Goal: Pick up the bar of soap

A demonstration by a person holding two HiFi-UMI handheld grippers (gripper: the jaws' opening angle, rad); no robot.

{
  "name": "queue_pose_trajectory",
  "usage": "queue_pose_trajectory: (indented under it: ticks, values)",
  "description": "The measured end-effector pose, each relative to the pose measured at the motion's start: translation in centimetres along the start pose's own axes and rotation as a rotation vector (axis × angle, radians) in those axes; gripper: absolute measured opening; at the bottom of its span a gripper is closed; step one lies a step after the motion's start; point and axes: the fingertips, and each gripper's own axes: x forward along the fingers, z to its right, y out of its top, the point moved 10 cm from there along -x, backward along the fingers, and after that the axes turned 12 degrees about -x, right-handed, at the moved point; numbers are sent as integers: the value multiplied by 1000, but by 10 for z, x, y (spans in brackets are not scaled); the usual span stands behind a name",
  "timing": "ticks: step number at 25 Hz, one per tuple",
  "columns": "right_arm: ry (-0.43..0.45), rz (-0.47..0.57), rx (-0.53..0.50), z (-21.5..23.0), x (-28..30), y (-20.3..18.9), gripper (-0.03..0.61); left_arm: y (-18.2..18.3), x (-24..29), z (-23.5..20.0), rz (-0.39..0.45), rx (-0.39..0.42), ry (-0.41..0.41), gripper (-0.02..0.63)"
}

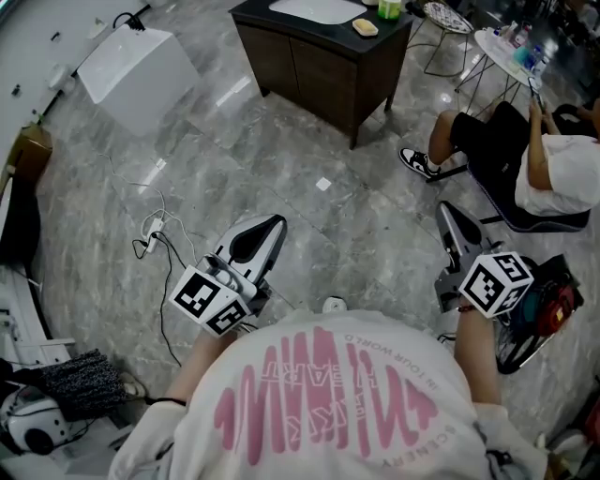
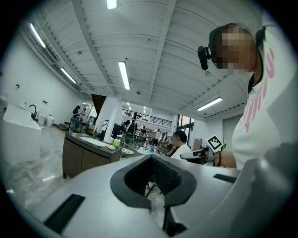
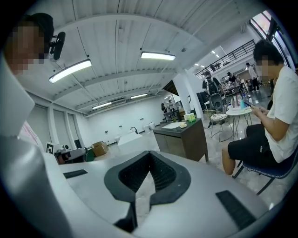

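Note:
The bar of soap [image 1: 365, 26] is pale yellow and lies on the dark cabinet's top [image 1: 323, 42], to the right of a white sink basin [image 1: 317, 9], far ahead of me. It shows small in the left gripper view [image 2: 111, 147] and in the right gripper view [image 3: 183, 125]. My left gripper [image 1: 270, 227] and right gripper [image 1: 446, 214] hang at waist height over the grey marble floor, both pointing toward the cabinet and well short of it. Both have their jaws shut with nothing between them, left gripper [image 2: 151, 160], right gripper [image 3: 149, 158].
A green bottle [image 1: 389, 7] stands beside the soap. A seated person [image 1: 525, 159] is on a chair at the right, near a round table [image 1: 506, 47]. A white box [image 1: 127, 61] stands far left, cables [image 1: 155, 234] trail on the floor, and bags [image 1: 544, 300] lie at my right.

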Motion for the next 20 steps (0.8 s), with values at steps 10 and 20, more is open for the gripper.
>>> queue_pose_trajectory:
  ticks: [10,20]
  values:
    - [-35,-27,32,17,15,1,12,5,23,-14,-22,1,-4,9]
    - [-43,-11,52,30,15,2,12,11,29,-10,-23,27,-1,8]
